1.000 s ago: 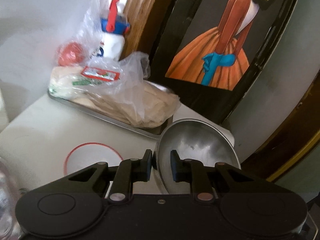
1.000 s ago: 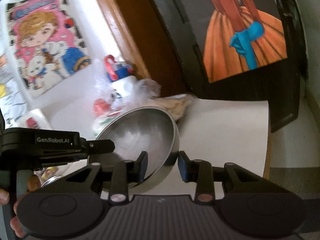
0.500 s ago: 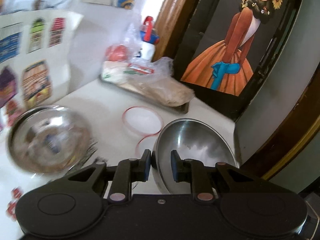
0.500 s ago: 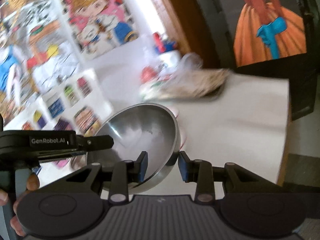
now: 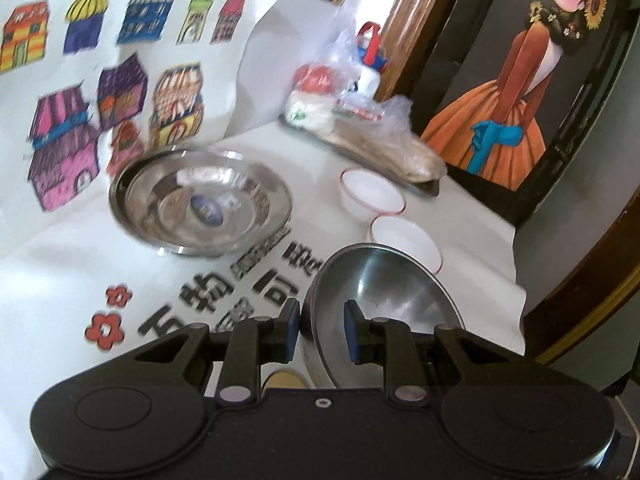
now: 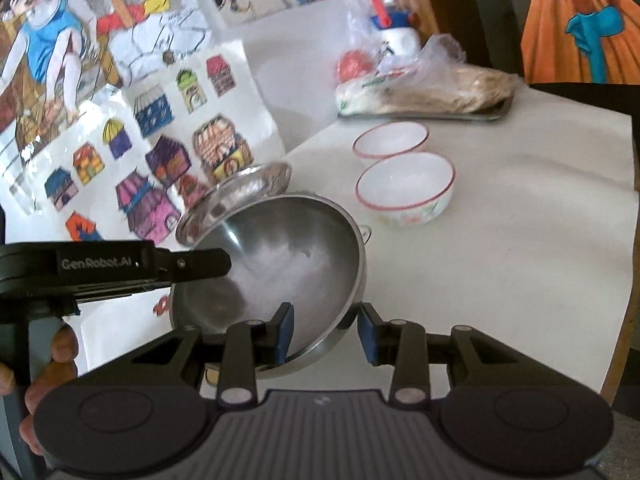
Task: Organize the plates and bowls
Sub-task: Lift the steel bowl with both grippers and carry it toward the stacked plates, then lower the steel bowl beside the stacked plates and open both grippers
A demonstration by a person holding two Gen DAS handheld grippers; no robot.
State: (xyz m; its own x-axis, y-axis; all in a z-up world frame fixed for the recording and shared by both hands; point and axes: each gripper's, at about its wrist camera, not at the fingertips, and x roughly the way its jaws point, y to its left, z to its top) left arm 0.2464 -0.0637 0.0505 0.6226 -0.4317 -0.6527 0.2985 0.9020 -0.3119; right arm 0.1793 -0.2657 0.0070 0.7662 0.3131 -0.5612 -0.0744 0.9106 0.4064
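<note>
A steel bowl (image 5: 384, 288) is held up off the table by both grippers. My left gripper (image 5: 318, 330) is shut on its rim. My right gripper (image 6: 326, 334) is shut on the opposite rim of the same bowl (image 6: 288, 256), which is tilted. A wide steel plate (image 5: 200, 202) lies on the table at the left; its edge shows behind the bowl in the right wrist view (image 6: 236, 196). Two white bowls with red rims (image 5: 372, 194) (image 5: 404, 240) stand side by side to the right, and show in the right wrist view (image 6: 390, 140) (image 6: 406, 186).
A metal tray (image 6: 424, 114) with bagged flatbread (image 5: 380, 140) stands at the back, with a white bottle (image 5: 370, 64) behind it. A framed painting (image 5: 520, 92) leans at the back right. The table's right edge (image 6: 624, 280) is close by. Cartoon posters (image 5: 100, 92) cover the wall.
Both grippers have pulled back and swung left with the steel bowl. The steel plate and both white bowls have come fully into view.
</note>
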